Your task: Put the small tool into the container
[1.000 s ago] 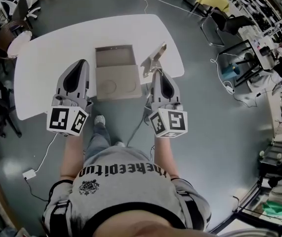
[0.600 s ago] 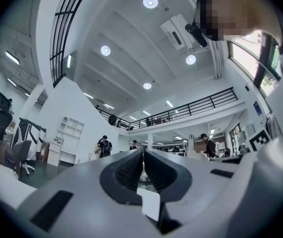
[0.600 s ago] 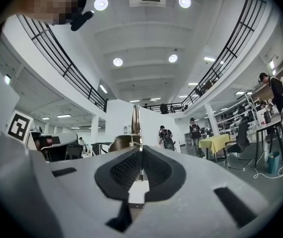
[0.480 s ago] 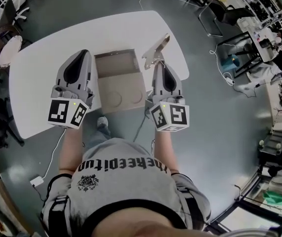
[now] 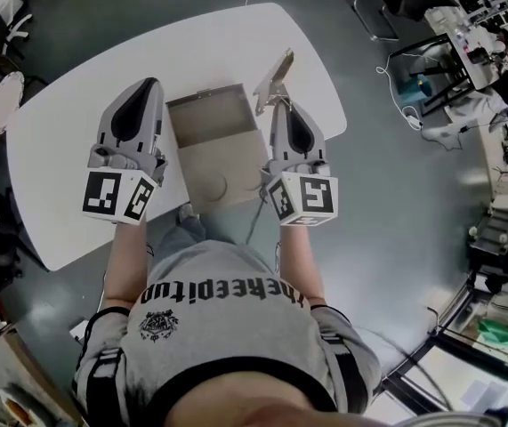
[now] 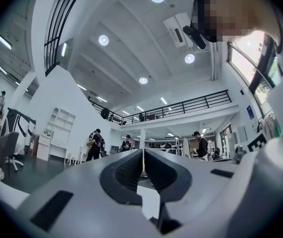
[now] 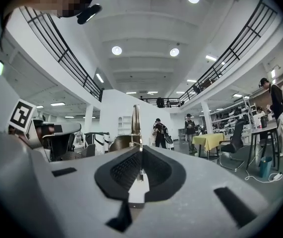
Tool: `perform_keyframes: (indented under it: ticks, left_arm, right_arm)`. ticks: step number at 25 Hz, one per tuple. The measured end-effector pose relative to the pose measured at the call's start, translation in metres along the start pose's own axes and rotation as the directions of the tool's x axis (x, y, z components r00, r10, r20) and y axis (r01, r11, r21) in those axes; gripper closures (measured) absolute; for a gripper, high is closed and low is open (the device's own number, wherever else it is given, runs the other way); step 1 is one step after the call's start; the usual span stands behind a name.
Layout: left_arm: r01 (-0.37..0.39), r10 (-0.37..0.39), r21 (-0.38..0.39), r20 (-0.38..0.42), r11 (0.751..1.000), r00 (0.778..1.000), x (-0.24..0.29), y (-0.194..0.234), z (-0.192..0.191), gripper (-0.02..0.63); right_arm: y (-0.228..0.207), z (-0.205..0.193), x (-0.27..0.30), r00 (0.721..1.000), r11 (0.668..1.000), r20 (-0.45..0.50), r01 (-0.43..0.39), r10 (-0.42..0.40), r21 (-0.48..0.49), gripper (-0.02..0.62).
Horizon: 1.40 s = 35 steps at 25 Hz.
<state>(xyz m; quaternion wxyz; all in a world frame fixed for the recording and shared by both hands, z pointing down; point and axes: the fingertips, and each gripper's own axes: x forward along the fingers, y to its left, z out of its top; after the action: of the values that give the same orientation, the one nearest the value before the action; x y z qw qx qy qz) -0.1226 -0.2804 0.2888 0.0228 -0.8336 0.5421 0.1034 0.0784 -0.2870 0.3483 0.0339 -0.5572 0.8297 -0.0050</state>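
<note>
Small tool (image 5: 274, 83): thin metal piece, not in the box yet. It's pinched in the right claw (image 5: 282, 105) and sticks out past the tips toward 12 o'clock. It sits at roughly 2 o'clock of the box (image 5: 209, 118), just off its far right corner. Whether it's clear of the surface (image 5: 76, 132) or touching it, can't tell from the head view.

In the right gripper view the tool (image 7: 136, 120) rises straight from between the pads. The right claw (image 7: 139, 150) is nearly fully closed on its near end. It looks gripped by the end so the long part leads and can be fed into the box first.

The box is open cardboard, mid-surface, and its inside looks bare. Its flap (image 5: 225, 174) is folded out toward 6 o'clock, with two round marks on it. The top is open, so there's probably no lid step left, just carry over and release.

Left claw (image 5: 149, 85) is at 9 o'clock of the box, over the surface and apart from the box wall. In the left gripper view the left claw (image 6: 142, 155) has its pads together, only a slit between them, and holds nothing. It's likely parked there to steady the box if needed.

Next, judged: swing the tool toward 9 o'clock over the opening and lower it. The risk is the long end catching the box rim.
</note>
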Motion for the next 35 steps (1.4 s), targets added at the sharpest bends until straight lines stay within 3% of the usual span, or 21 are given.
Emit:
perform_keyframes:
  ticks: [10,20,25,28,35]
  left_arm:
    - [0.056,-0.057,-0.019,-0.049,0.998,0.997,0.023,0.017,-0.034,0.594]
    - [0.076,-0.079,-0.045,-0.073,0.996,0.994,0.023,0.037,-0.051,0.594]
    - [0.066,-0.071,-0.062,-0.082,0.996,0.994,0.018,0.05,-0.057,0.594]
    - [0.064,-0.07,-0.072,-0.088,0.995,0.994,0.016,0.056,-0.063,0.594]
    - [0.061,-0.07,-0.091,-0.098,0.994,0.993,0.016,0.07,-0.069,0.594]
  right_arm:
    - [0.005,-0.068,0.031,0.984,0.993,-0.179,-0.004,-0.018,-0.12,0.589]
    - [0.028,-0.129,0.052,0.938,0.97,-0.346,-0.079,-0.006,-0.232,0.589]
    - [0.035,-0.159,0.058,0.904,0.949,-0.426,-0.114,-0.023,-0.294,0.589]
    - [0.036,-0.179,0.059,0.869,0.931,-0.492,-0.14,-0.047,-0.336,0.589]
    - [0.042,-0.215,0.068,0.798,0.855,-0.596,-0.244,-0.092,-0.458,0.589]
